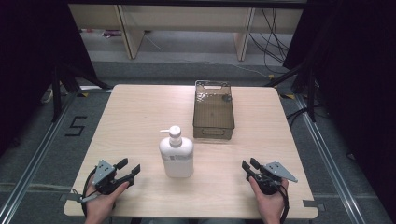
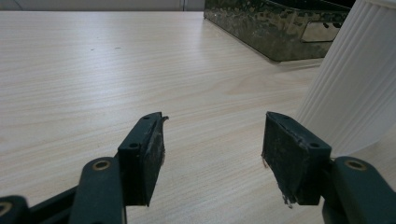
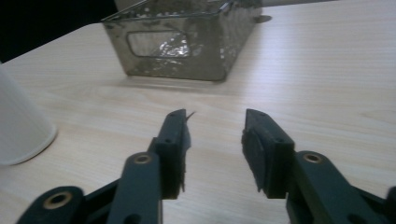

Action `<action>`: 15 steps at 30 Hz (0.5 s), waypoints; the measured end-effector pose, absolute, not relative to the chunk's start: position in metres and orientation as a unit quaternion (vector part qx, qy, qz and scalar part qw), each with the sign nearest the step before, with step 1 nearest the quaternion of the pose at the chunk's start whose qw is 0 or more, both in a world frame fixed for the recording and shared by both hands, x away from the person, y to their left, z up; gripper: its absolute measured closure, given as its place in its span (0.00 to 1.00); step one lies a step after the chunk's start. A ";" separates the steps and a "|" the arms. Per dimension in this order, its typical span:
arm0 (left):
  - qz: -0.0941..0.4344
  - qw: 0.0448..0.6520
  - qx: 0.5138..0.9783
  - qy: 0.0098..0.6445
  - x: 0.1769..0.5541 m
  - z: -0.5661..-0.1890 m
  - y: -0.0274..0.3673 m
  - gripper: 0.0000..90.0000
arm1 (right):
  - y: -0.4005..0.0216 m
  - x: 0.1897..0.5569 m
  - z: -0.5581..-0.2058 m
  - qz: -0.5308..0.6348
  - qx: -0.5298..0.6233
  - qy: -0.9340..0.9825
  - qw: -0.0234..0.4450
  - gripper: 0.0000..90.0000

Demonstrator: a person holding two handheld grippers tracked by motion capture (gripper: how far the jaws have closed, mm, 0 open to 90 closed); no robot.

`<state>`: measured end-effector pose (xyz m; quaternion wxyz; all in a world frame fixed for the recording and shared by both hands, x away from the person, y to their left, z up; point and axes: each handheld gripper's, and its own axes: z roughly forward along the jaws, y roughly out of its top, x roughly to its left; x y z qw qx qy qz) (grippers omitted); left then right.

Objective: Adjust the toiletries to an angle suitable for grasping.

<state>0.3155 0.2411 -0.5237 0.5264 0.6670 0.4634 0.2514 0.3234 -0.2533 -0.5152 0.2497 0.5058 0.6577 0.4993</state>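
High view: 1 pump bottle (image 1: 176,156), 1 bin (image 1: 213,112) w/ maybe 1 small item, 2 tools (image 1: 129,169) (image 1: 248,166) released.

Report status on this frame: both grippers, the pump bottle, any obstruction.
Left gripper open, empty. Right gripper open, empty. White pump bottle upright between them, untouched, near the brown bin. Nothing in the way.

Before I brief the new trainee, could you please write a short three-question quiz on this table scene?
1. True or false: the pump bottle lies inside the basket.
2. Which gripper is nearer the pump bottle: A) left gripper B) right gripper?
3. What do the jaws of either gripper hold?

Key: 1. False; it stands upright on the table, in front of the basket. 2. A. 3. Nothing; both stand open.
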 end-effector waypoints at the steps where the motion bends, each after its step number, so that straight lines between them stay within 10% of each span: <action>1: 0.252 0.527 0.667 0.462 0.316 -0.524 0.241 0.45 | -0.253 0.323 -0.514 0.493 0.500 0.666 0.251 0.73; 15: 0.231 0.565 0.698 0.376 0.299 -0.503 0.219 0.92 | -0.240 0.320 -0.509 0.495 0.472 0.691 0.234 0.84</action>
